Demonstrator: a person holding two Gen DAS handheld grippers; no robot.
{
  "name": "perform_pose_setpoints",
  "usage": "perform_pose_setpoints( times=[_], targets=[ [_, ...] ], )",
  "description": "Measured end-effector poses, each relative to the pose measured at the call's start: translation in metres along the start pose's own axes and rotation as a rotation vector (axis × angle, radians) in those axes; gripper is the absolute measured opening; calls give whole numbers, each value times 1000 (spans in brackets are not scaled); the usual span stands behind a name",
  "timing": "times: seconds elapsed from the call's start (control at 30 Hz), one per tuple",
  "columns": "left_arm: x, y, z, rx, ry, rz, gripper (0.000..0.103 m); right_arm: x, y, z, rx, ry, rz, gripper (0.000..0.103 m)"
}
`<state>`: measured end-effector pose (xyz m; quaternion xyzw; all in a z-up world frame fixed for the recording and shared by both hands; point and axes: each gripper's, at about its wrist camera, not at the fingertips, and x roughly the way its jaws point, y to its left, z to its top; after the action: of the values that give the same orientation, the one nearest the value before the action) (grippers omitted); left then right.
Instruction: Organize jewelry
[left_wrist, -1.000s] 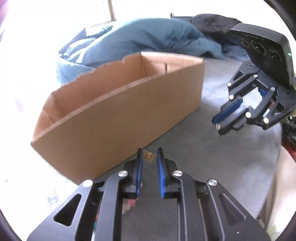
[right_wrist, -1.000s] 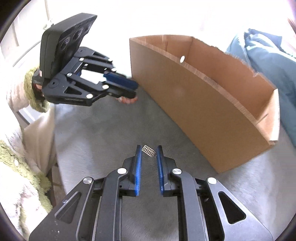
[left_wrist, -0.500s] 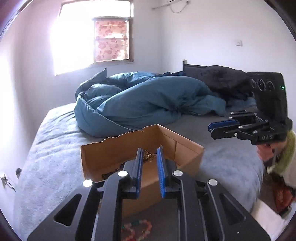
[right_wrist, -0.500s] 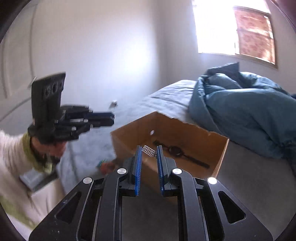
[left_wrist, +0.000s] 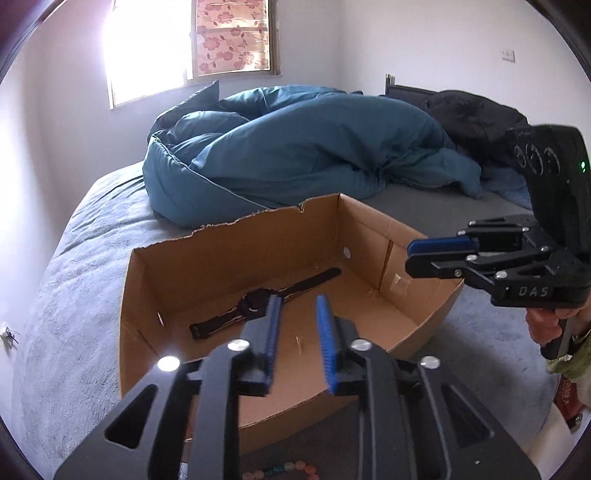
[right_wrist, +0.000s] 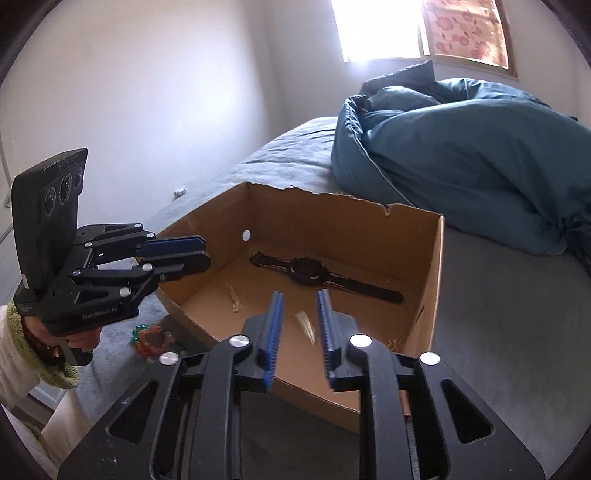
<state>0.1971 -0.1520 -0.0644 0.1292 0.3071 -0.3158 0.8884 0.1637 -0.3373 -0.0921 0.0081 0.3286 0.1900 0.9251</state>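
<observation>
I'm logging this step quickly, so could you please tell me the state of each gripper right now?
Left gripper: open, holding nothing, over the brown cardboard box.
Right gripper: open, holding nothing, over the same box.

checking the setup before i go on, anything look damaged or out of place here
The open brown cardboard box has a ragged, torn top edge along its far wall, and its flaps are gone. A colourful beaded bracelet lies outside it on the grey bedcover, while the black wristwatch is inside.
</observation>
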Motion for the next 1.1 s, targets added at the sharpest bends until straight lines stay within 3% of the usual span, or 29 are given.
perform_pose_setpoints(
  times=[0.13,0.3,0.53,0.8,1.0,1.1],
  targets=[
    [3,-2,-3,1,0,6,38,-6,-1,-3,2,-12,-7,30],
    [-9,-1,-3,-22,-23,14,38,-19,-1,-2,8,-30,-8,30],
    [-71,11,-12,-52,-98,60,38,-61,12,-5,2,-99,-19,34],
    [-152,43,-63,-170,-120,129,38,-102,38,-26,-11,-127,1,35],
    [-174,52,-101,-197,-96,141,38,-100,69,-41,-27,-112,42,35],
    [-171,52,-114,-163,-76,138,38,-85,84,-44,-64,-82,64,35]
  ],
)
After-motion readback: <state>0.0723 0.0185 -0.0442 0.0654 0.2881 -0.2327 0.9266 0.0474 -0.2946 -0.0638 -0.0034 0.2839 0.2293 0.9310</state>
